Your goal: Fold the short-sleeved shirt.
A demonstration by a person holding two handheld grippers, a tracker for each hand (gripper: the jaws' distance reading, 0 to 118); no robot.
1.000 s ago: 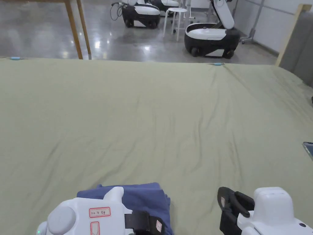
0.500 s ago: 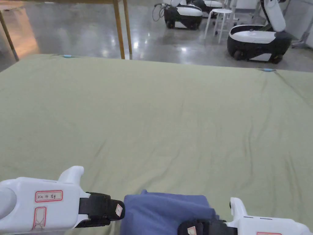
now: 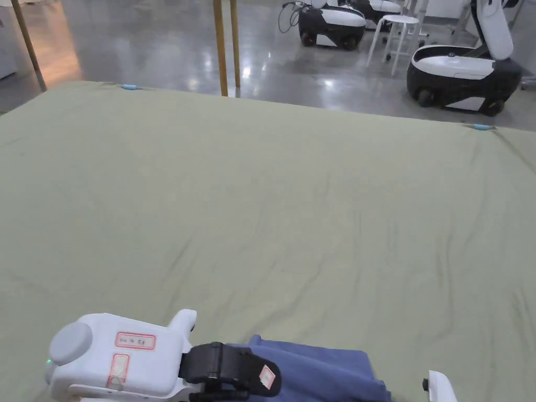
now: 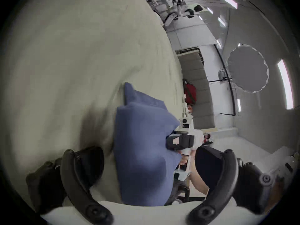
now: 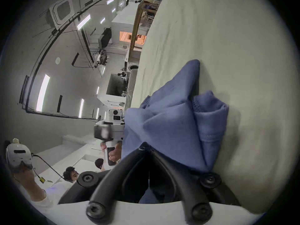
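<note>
The head view looks down and forward from above the near edge of the tabletop [image 3: 272, 199], its green cover taking most of the frame and the floor with wheeled machines [image 3: 463, 73] along the top. The shirt [image 3: 324, 369] sits at the bottom edge, close under the camera. The left gripper view is rolled sideways, so the tabletop [image 4: 73, 50] fills the left of the frame and the room the right; it looks across the shirt [image 4: 142, 147] from very near. The right gripper view is rolled the other way, tabletop [image 5: 227, 41] at right, also close on the shirt [image 5: 170, 123]. All three share the shirt and cover.
</note>
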